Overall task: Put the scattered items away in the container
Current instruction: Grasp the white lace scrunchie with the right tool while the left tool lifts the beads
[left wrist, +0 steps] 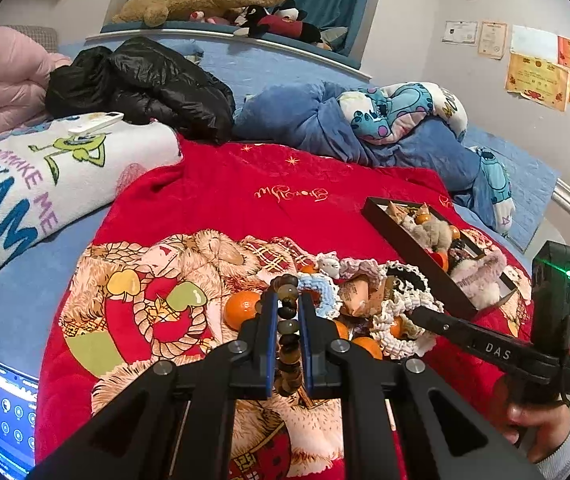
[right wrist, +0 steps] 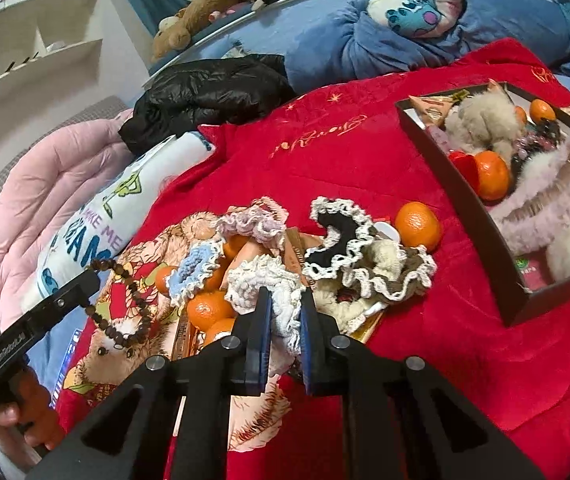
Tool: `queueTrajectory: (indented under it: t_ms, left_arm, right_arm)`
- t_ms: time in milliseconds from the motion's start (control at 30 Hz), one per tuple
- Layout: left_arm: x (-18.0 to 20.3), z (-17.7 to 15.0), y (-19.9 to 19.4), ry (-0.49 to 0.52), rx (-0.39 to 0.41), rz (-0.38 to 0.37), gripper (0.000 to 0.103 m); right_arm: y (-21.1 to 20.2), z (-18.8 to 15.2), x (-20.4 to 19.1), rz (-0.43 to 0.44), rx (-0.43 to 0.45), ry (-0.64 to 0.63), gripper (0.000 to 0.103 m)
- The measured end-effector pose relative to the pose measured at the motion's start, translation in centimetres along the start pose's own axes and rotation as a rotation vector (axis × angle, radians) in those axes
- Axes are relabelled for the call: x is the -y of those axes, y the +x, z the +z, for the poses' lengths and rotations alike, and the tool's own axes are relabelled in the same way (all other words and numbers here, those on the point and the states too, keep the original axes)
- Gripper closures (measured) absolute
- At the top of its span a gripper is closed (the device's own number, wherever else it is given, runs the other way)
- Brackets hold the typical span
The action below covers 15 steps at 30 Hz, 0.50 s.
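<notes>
Left hand-held gripper (left wrist: 287,308) is clamped on the beads (left wrist: 288,322); your right hand-held gripper (right wrist: 285,308) pinches the white scrunchie (right wrist: 269,284) atop the pile on the bed, probably soft, light; box (right wrist: 461,196) near.

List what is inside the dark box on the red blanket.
The dark box holds mandarins, a beige plush toy, a fluffy pink band, snack packets and something dark and beaded. The fluff covers whatever lies beneath.

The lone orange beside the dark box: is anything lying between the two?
No. In the right wrist view only bare red blanket separates the orange from the box wall.
</notes>
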<state>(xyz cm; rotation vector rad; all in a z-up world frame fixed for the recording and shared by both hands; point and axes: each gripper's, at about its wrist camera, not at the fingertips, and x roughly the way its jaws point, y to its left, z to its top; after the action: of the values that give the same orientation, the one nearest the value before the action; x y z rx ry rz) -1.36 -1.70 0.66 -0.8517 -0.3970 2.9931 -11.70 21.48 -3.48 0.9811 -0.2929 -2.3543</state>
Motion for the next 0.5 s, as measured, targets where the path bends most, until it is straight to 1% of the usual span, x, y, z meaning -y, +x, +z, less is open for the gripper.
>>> queueTrajectory:
  t_ms: [267, 500]
  left_arm:
    - [1.5, 0.0, -0.3, 0.012, 0.004, -0.029, 0.092]
    - [4.6, 0.4, -0.8, 0.032, 0.008, -0.074, 0.092]
  right_arm:
    - [-2.0, 1.0, 0.4, 0.025, 0.062, 0.03, 0.09]
    - [-3.5, 1.3, 1.1, 0.03, 0.103, 0.036, 0.09]
